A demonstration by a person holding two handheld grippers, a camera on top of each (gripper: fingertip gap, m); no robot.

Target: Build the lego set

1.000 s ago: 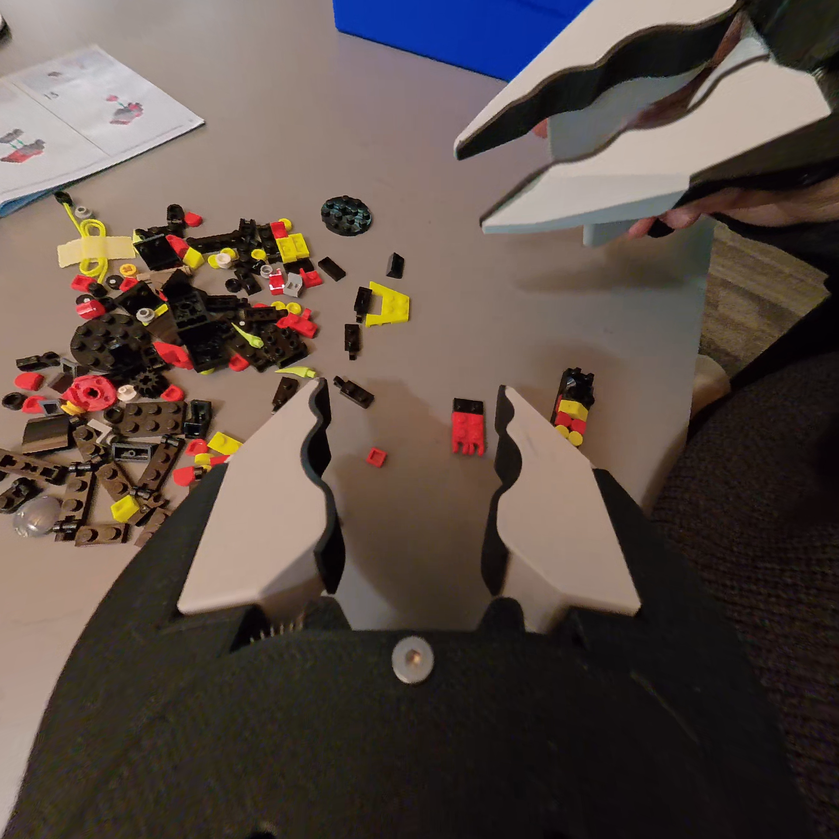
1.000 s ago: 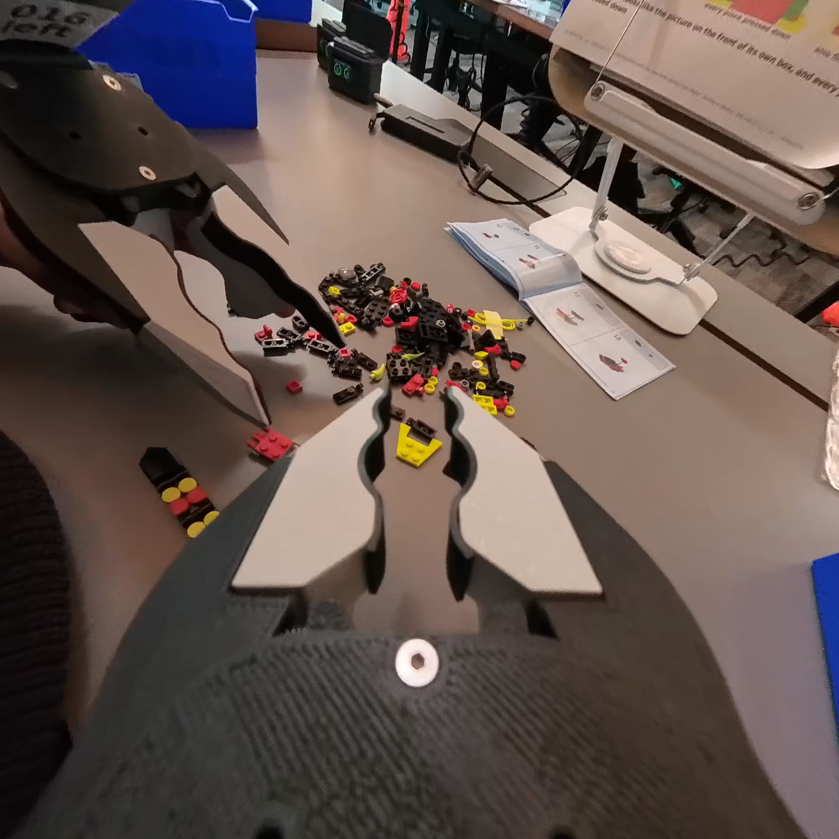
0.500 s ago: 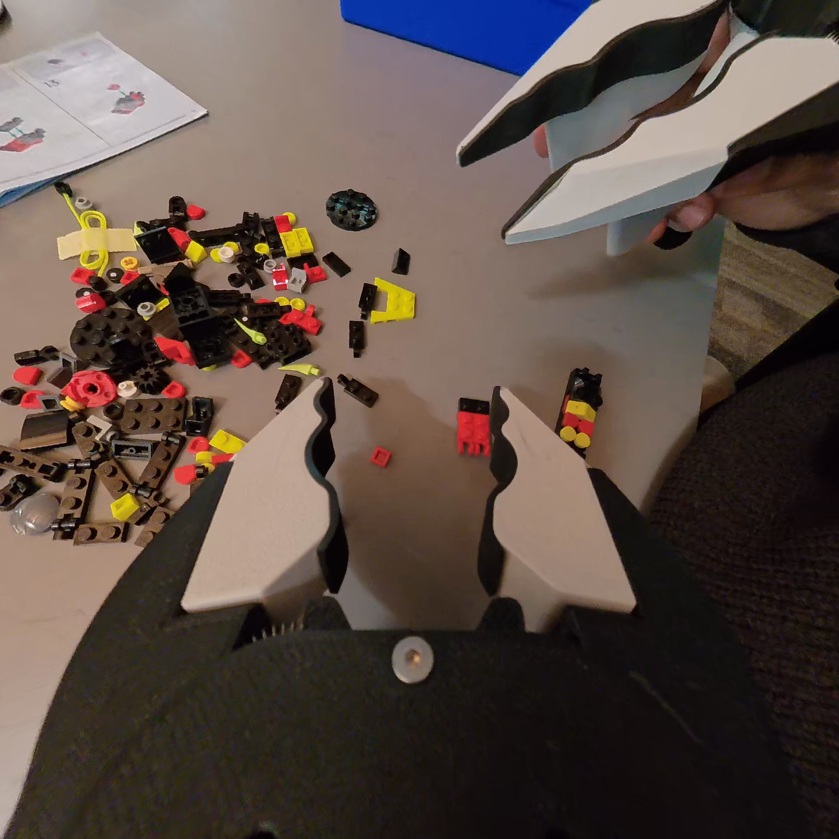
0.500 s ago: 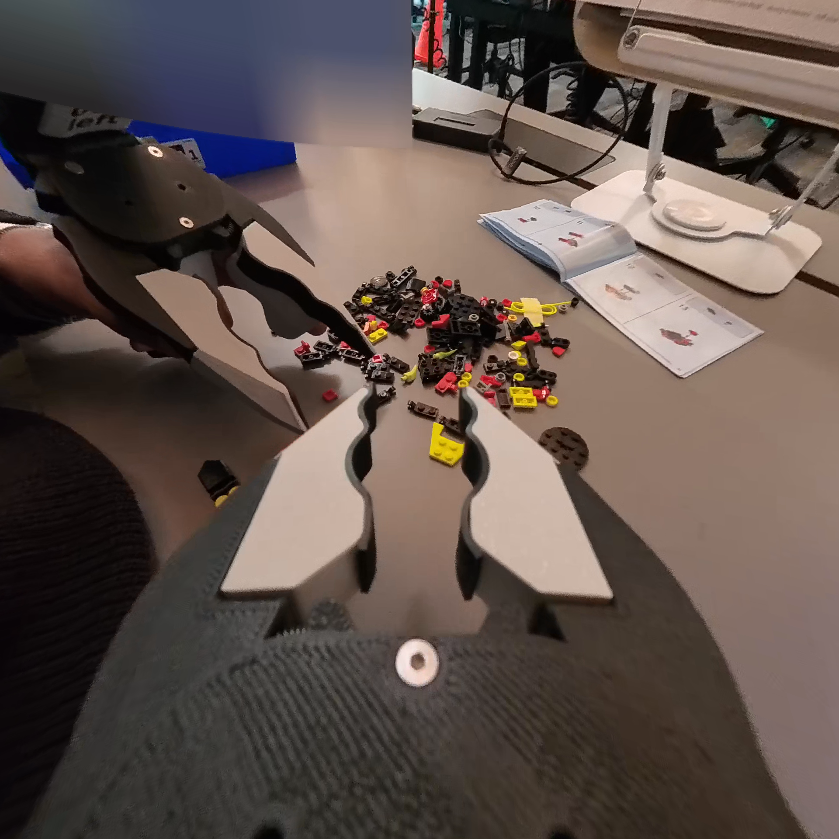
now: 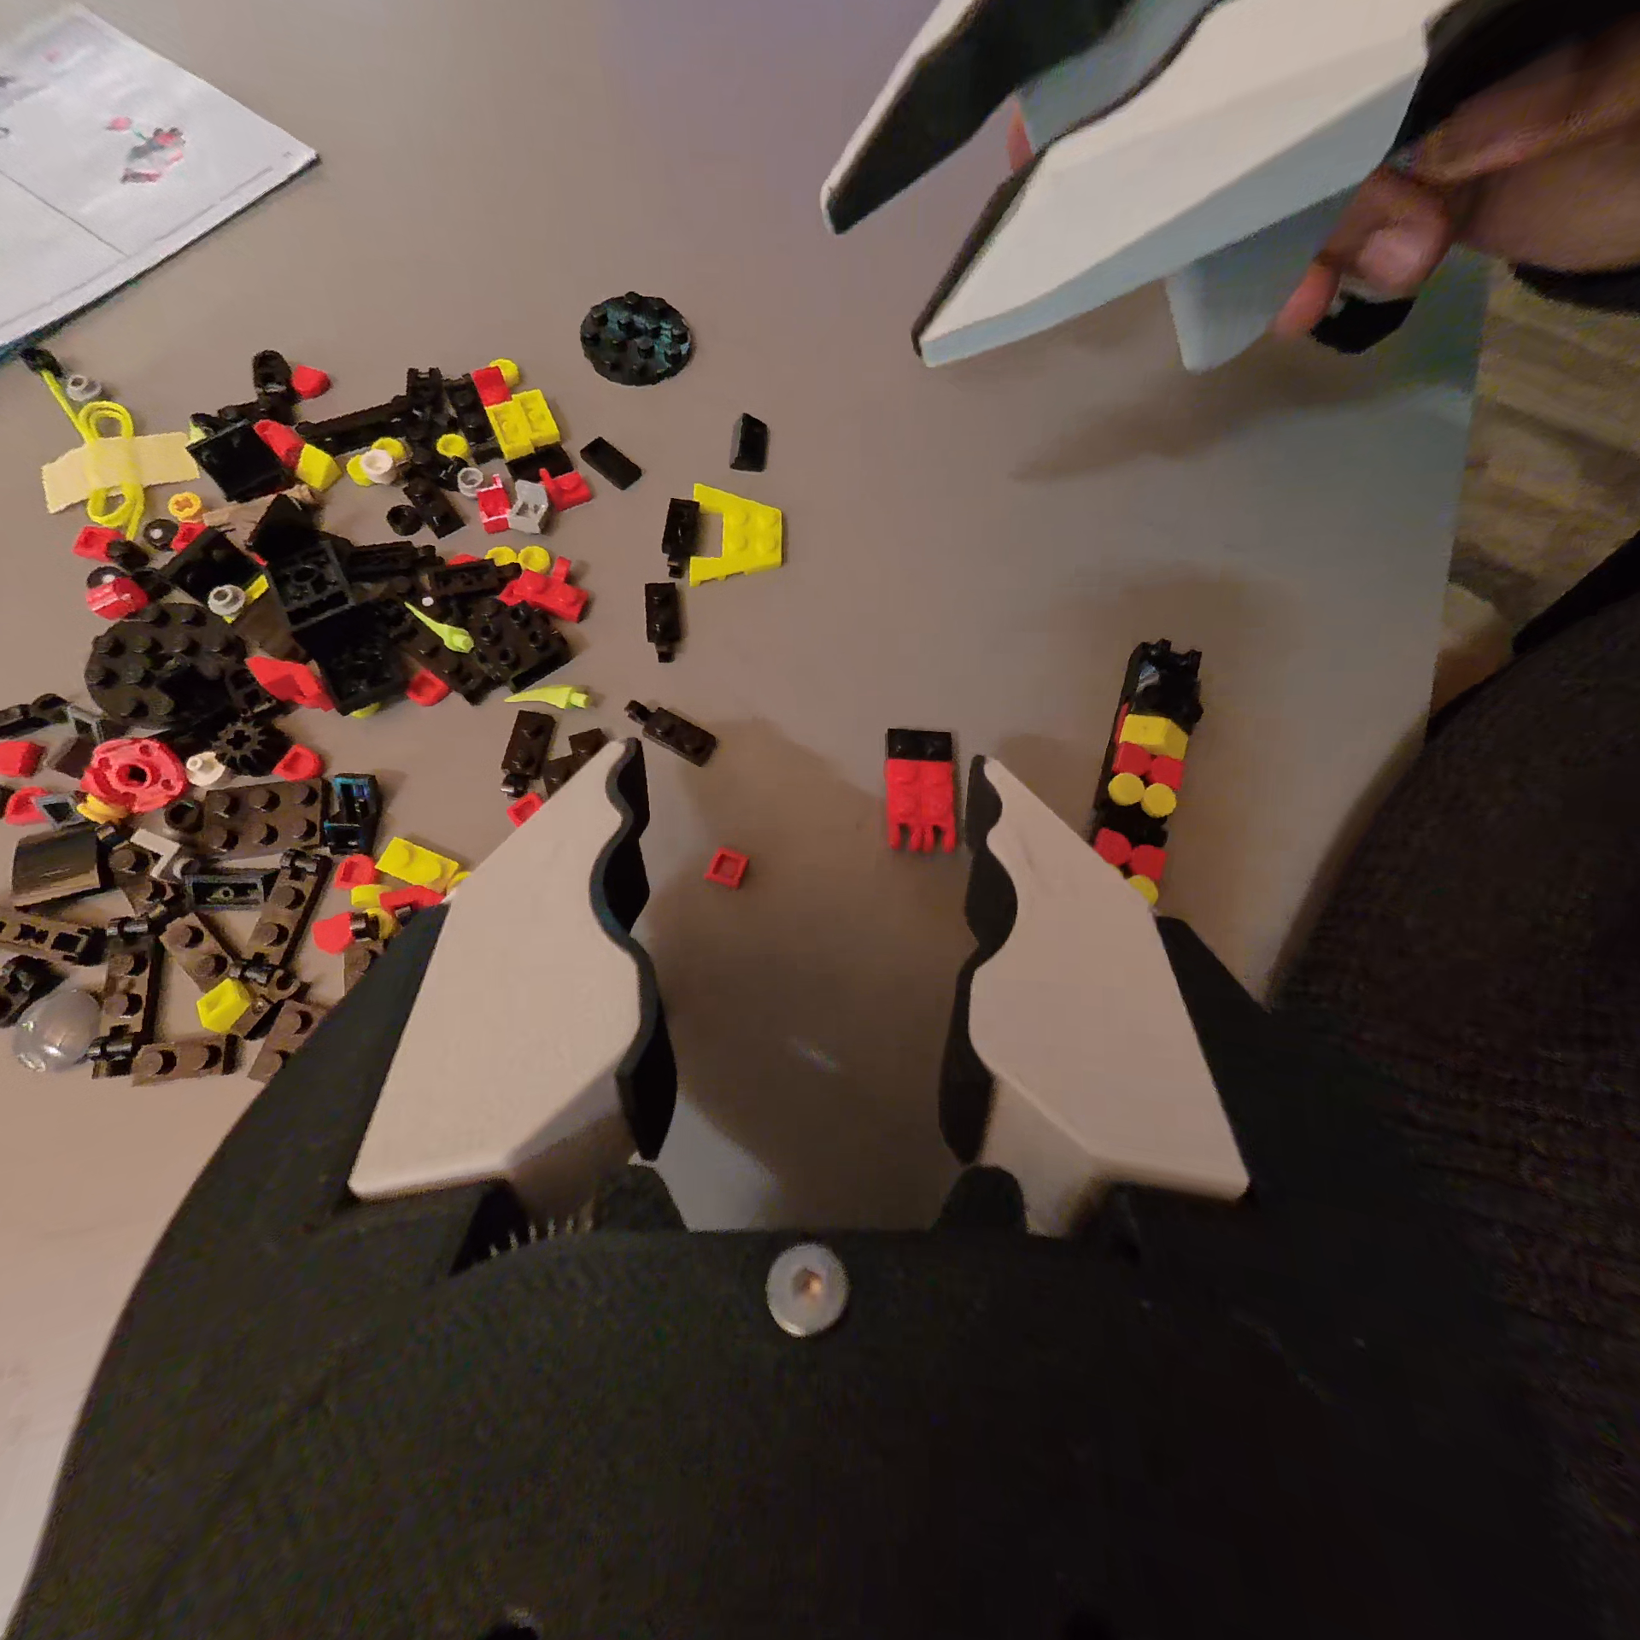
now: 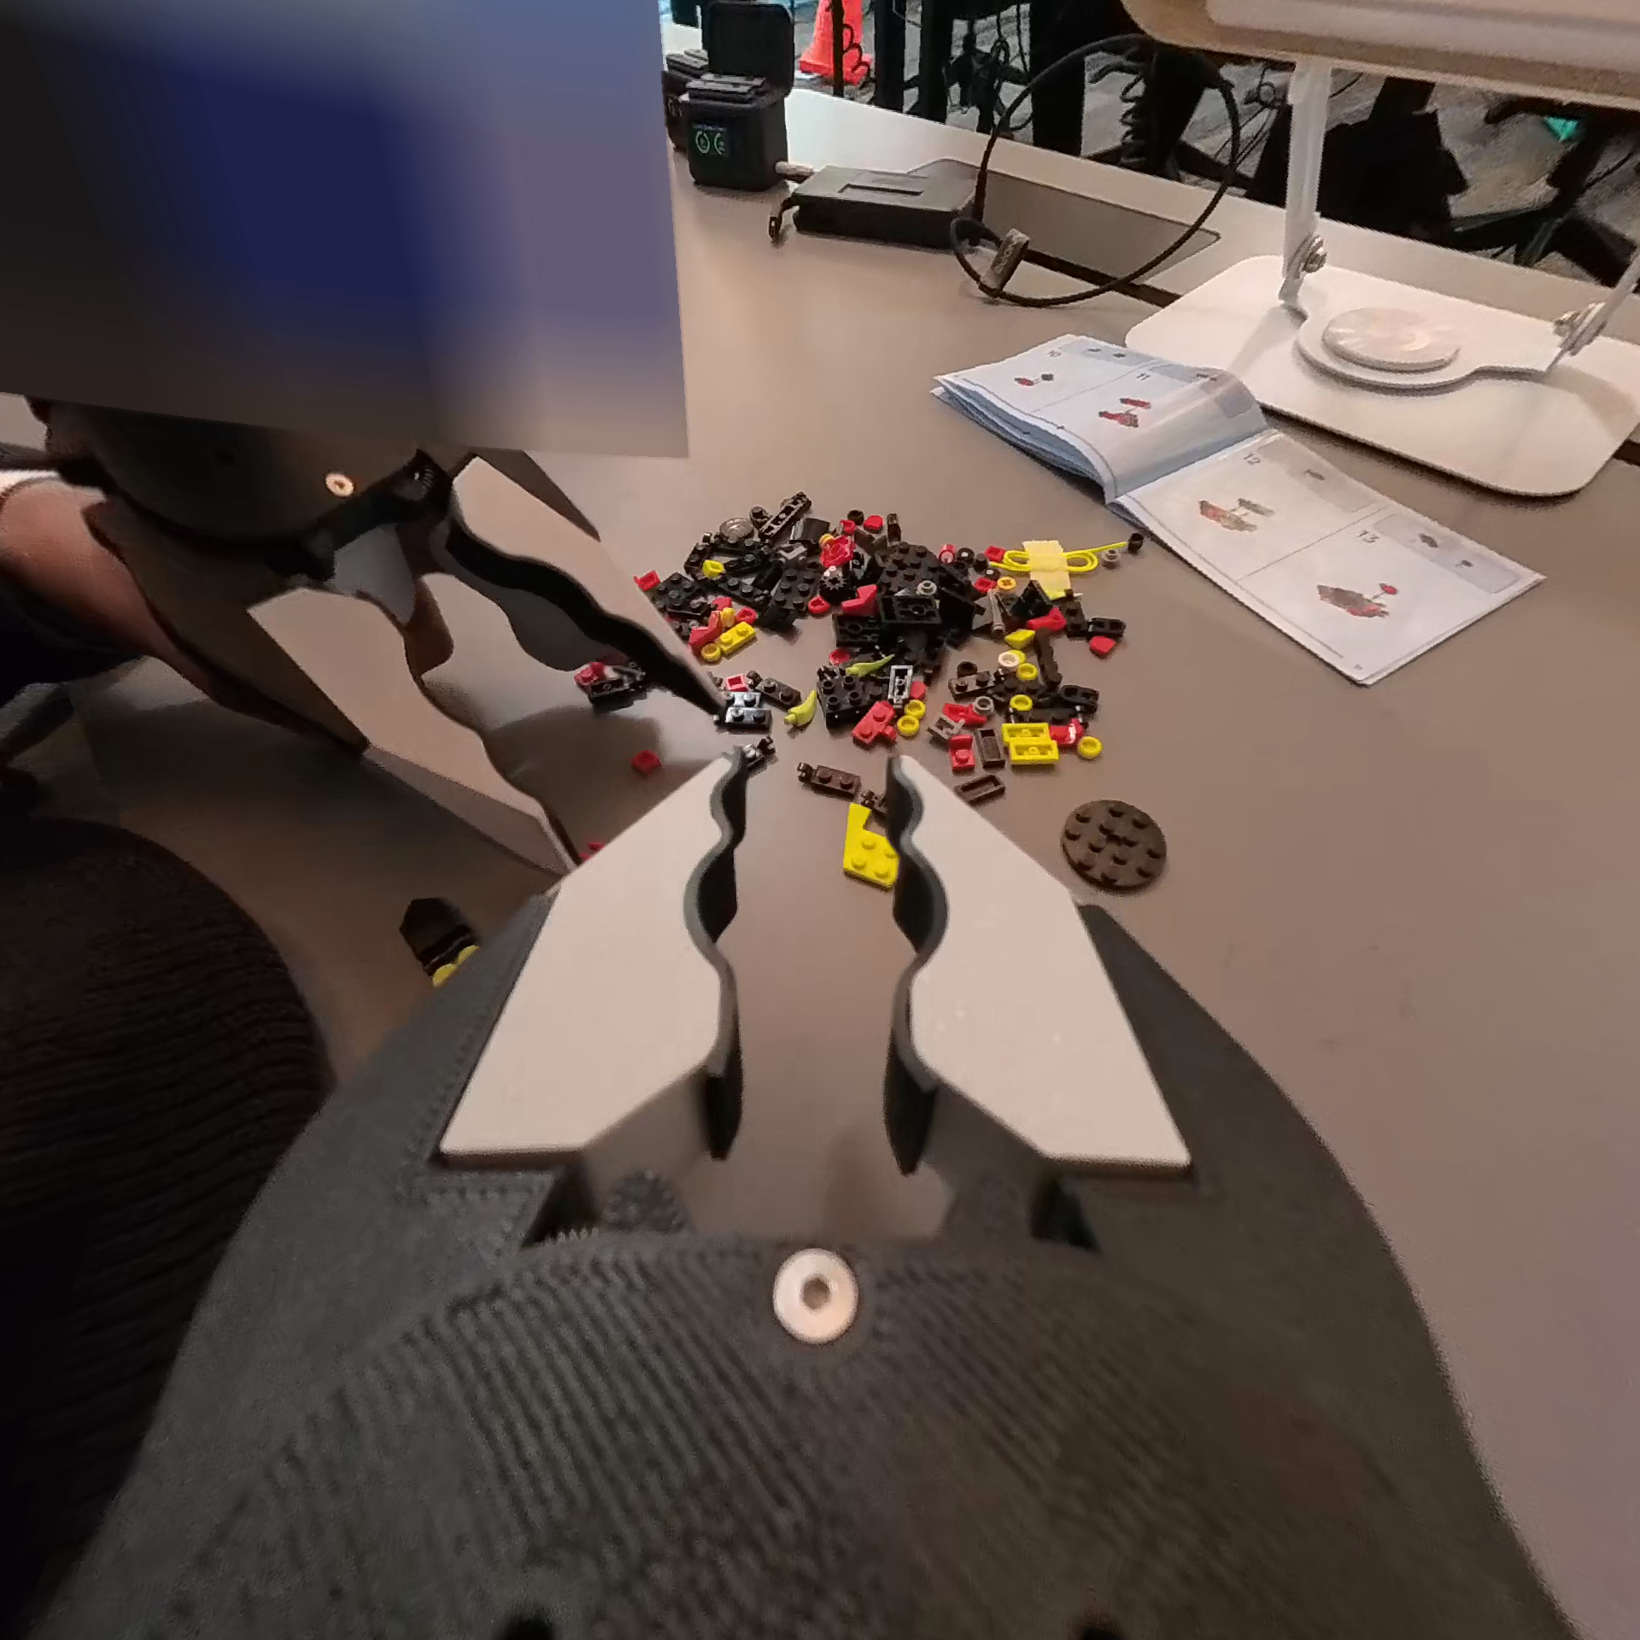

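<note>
Loose black, red and yellow Lego pieces lie in a pile (image 5: 311,621) on the grey table, also in the right wrist view (image 6: 887,621). My left gripper (image 5: 803,763) is open and empty, low over the table. A red-and-black small assembly (image 5: 921,790) lies just inside its right fingertip, and a tiny red tile (image 5: 726,867) lies between the fingers. A long black, red and yellow assembly (image 5: 1145,772) lies right of it. My right gripper (image 6: 815,768) is open and empty, above a yellow wedge plate (image 6: 868,847). It shows raised in the left wrist view (image 5: 879,279).
An open instruction booklet (image 6: 1242,497) lies beyond the pile. A round black plate (image 6: 1113,843) sits apart on the right. A white stand base (image 6: 1420,373), a black device (image 6: 737,133) and a cable (image 6: 1065,248) are at the back. The table edge (image 5: 1455,532) runs near the long assembly. There is about 9 cm between the tips of the two grippers. Between my right fingertips and the round black plate (image 6: 1113,843) there is roughly 10 cm. Look for it in the left wrist view (image 5: 646,324) too.
My right gripper has opened wider and swung to the right, so the round black plate came into its view. My left gripper has stayed open and hardly moved.
</note>
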